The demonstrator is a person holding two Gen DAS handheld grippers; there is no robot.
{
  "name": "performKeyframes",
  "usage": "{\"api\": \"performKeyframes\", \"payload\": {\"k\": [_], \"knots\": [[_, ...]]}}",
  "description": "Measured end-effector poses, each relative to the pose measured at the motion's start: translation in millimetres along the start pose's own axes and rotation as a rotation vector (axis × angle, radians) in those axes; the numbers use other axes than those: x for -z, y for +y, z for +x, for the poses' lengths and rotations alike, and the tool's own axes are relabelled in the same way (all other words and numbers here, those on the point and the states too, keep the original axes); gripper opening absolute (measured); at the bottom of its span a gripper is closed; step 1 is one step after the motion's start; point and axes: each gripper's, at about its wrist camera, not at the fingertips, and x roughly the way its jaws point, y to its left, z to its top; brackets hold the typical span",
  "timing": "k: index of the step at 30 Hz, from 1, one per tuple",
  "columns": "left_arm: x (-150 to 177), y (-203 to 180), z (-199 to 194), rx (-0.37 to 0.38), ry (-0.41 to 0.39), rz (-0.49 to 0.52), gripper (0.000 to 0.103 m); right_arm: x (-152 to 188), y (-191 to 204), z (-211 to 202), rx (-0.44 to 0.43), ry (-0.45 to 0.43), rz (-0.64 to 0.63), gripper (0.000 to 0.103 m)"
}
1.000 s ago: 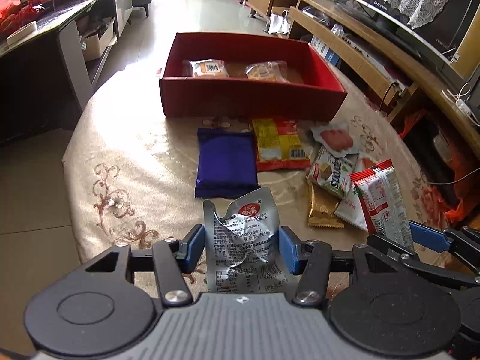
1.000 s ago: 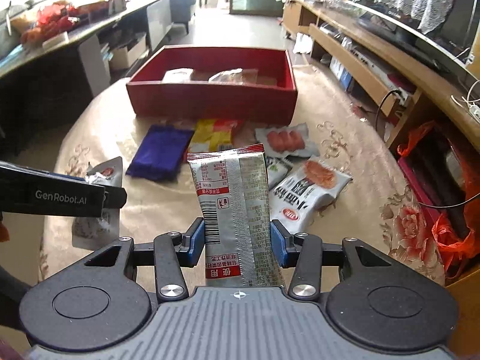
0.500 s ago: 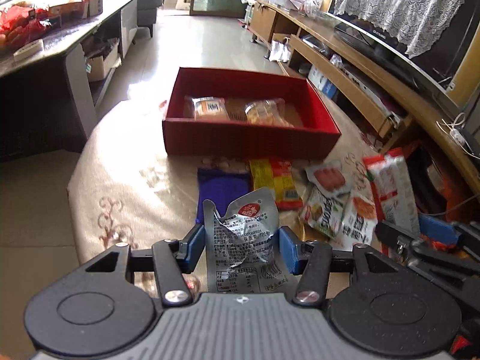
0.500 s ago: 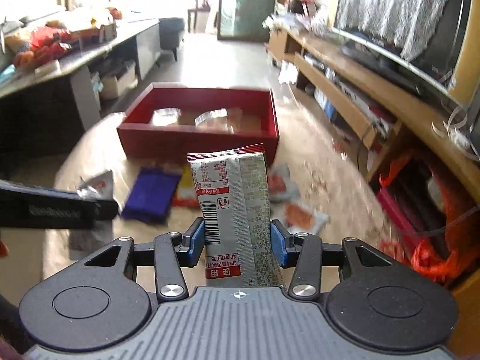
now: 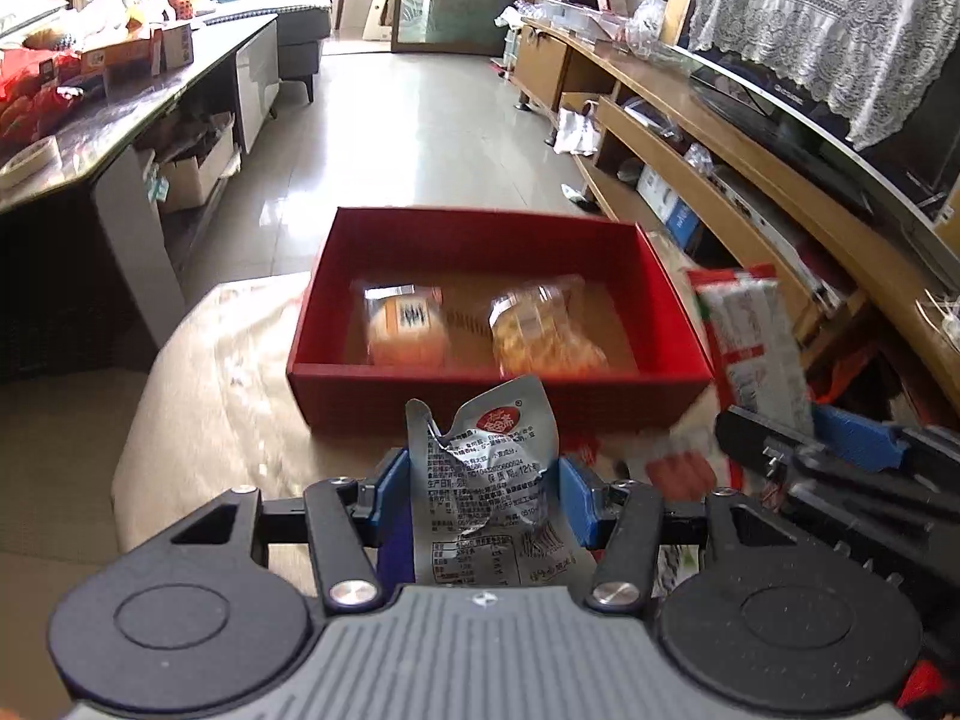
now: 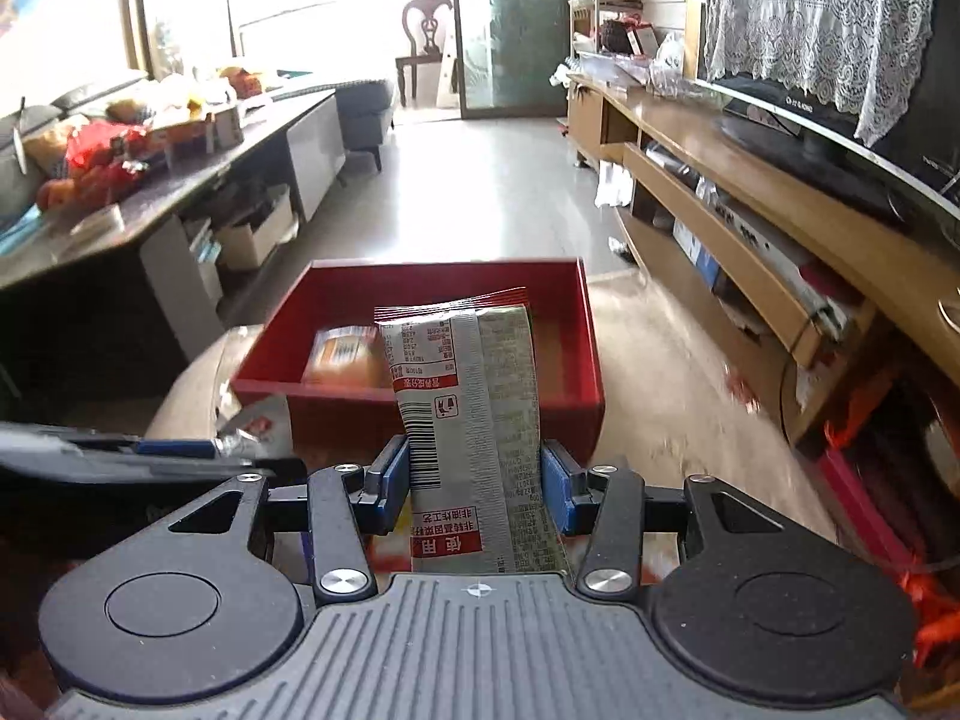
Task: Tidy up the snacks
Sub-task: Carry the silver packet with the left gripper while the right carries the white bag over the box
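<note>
My left gripper [image 5: 483, 492] is shut on a crumpled silver snack packet [image 5: 486, 468] with a red round logo. Just beyond it stands the red box [image 5: 480, 396] on the cloth-covered table, holding two clear-wrapped orange pastries [image 5: 405, 330]. My right gripper [image 6: 474, 483] is shut on a tall silver and red packet [image 6: 468, 408], held upright in front of the same red box [image 6: 576, 360]. In the left wrist view that tall packet [image 5: 756, 342] and the right gripper [image 5: 840, 438] show at the right. The left gripper [image 6: 180, 450] crosses the right wrist view at the left.
A beige patterned cloth [image 5: 228, 384] covers the round table. A few loose snacks [image 5: 678, 468] lie near the box's front right corner. A dark side table [image 5: 90, 138] with clutter stands left, a long wooden TV bench [image 6: 750, 222] right, tiled floor [image 5: 408, 120] beyond.
Both grippers have moved forward and up towards the red box, each still holding its packet. The loose snacks on the cloth have slipped below and out of view.
</note>
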Motion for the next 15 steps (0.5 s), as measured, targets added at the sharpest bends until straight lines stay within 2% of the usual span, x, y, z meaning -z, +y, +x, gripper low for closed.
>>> {"api": "performKeyframes", "payload": {"k": [6, 15], "knots": [[-24.7, 2.1, 21.8, -0.046, -0.008, 0.004, 0.049, -25.3, -7.6, 19.3, 0.008, -0.024, 0.022, 0.053], [-51.0, 8.0, 38.7, -0.071, -0.027, -0.020, 0.049, -37.3, -4.2, 41.1, 0.011, -0.017, 0.015, 0.053]]}}
